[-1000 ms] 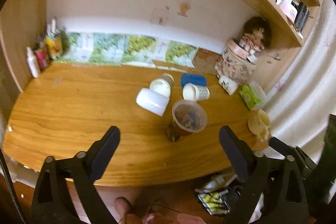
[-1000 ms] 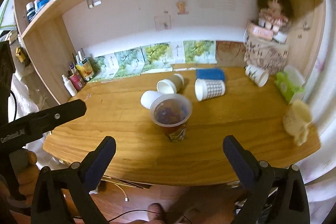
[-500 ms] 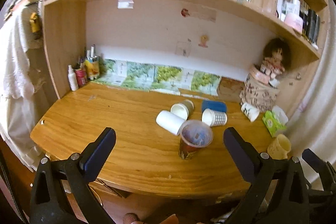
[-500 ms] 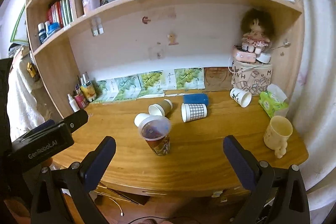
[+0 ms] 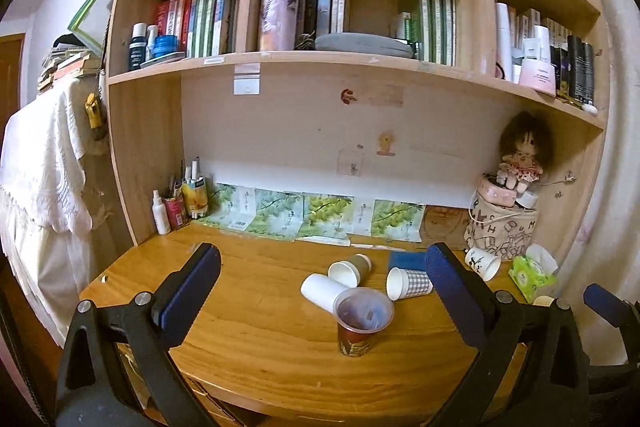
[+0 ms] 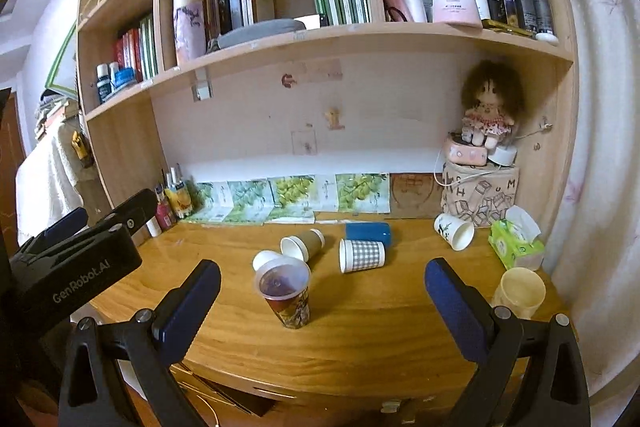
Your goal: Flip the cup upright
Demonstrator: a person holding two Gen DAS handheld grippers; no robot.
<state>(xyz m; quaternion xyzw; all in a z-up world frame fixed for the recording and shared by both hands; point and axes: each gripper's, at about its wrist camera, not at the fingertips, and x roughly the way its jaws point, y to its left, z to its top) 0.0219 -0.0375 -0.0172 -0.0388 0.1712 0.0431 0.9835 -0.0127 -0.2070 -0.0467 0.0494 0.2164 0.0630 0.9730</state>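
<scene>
A patterned brown cup with a clear rim (image 5: 360, 323) (image 6: 286, 291) stands upright on the wooden desk (image 5: 260, 339) (image 6: 360, 327). Behind it several cups lie on their sides: a white cup (image 5: 320, 291) (image 6: 266, 259), a brown paper cup (image 5: 352, 269) (image 6: 302, 245), a checked cup (image 5: 408, 283) (image 6: 362, 255) and a blue cup (image 5: 406, 261) (image 6: 368, 233). My left gripper (image 5: 324, 291) is open and empty, held back from the desk's front edge. My right gripper (image 6: 322, 297) is open and empty too, also back from the desk.
A white printed cup (image 6: 454, 231) lies at the right by a patterned box with a doll (image 6: 486, 115). A green tissue pack (image 6: 516, 243) and a cream mug (image 6: 518, 291) sit at the right edge. Bottles (image 5: 176, 203) stand back left. Shelves of books hang above.
Both grippers have pulled back and tilted up from the desk, so the cups look smaller and the bookshelves have come into view. The cups have not moved.
</scene>
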